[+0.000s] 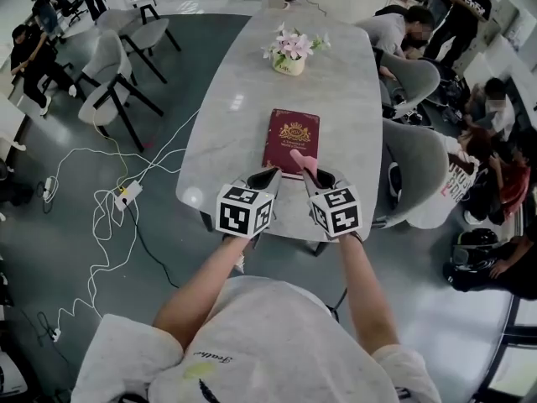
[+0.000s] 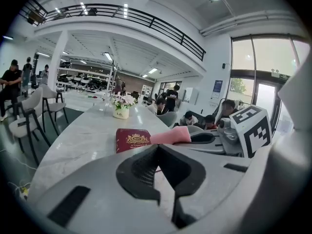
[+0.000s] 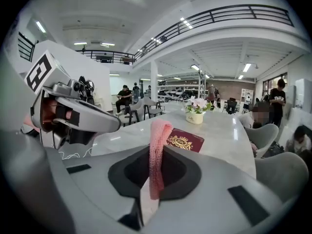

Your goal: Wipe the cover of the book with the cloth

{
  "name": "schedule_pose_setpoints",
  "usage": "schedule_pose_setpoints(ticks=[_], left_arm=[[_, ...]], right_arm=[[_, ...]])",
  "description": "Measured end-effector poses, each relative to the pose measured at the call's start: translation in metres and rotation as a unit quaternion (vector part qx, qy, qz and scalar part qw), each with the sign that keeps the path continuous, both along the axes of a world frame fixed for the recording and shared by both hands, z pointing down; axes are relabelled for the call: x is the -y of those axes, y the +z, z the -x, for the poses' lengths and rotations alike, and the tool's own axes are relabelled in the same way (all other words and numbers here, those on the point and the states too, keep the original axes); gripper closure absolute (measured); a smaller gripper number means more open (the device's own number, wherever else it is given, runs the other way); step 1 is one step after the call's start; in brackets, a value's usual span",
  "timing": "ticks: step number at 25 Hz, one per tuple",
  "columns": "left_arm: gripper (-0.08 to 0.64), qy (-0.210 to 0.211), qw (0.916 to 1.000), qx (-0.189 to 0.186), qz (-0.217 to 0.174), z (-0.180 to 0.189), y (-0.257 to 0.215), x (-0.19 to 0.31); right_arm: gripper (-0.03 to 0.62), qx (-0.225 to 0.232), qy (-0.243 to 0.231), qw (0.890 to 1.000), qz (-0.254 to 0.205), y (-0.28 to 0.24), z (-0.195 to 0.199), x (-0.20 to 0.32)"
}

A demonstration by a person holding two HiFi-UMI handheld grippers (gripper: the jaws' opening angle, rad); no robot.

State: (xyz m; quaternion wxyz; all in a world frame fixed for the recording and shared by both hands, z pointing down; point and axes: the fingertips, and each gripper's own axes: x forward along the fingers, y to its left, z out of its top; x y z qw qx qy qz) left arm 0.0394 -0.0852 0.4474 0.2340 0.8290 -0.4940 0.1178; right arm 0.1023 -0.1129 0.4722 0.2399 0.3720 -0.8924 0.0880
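Progress: looks like early stage, approach only. Cover of book (image 1: pixel 290 141) shows no sign of wiping; whole pass is left, by my read.

Book lies flat, closed, red w/ gold crest, mid table (image 1: pixel 243 82), nearer the near end. R gripper (image 1: pixel 312 175) is clenched on pink cloth (image 3: pixel 158 133); a fold sticks up out of the jaws and reaches fwd over the book's near right part. Cloth seems raised off the cover in left gripper view, but contact can't be confirmed. L gripper (image 2: pixel 157 147) has jaws together w/ nothing between them, just beside the R one, at the book's near edge, not on it.

Around: flower pot (image 1: pixel 290 55) on table, far of book, well apart, not in wipe path. Grey chairs (image 1: pixel 113 74) left of table, white cables (image 1: pixel 109 191) on floor at left, seated people (image 1: pixel 403 28) far right.

Obstacles: none on the cover itself. Only the L gripper sits close to the R, could crowd a leftward stroke. Book isn't pinned, so may slide when wiped.
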Motion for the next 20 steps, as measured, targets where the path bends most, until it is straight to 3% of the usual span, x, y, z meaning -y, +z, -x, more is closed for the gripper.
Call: schedule_pose_setpoints(ticks=[10,20], left_arm=[[0.552,-0.016,0.9993,0.009,-0.034,0.001,-0.033,-0.034],[0.552,-0.019,0.9987,0.017,-0.043,-0.011,-0.045,-0.061]], right_arm=[[0.572,0.067,-0.003,0.997,-0.032,-0.056,0.000,-0.035],[0.572,0.089,-0.016,0.995,-0.038,-0.071,-0.006,-0.069]])
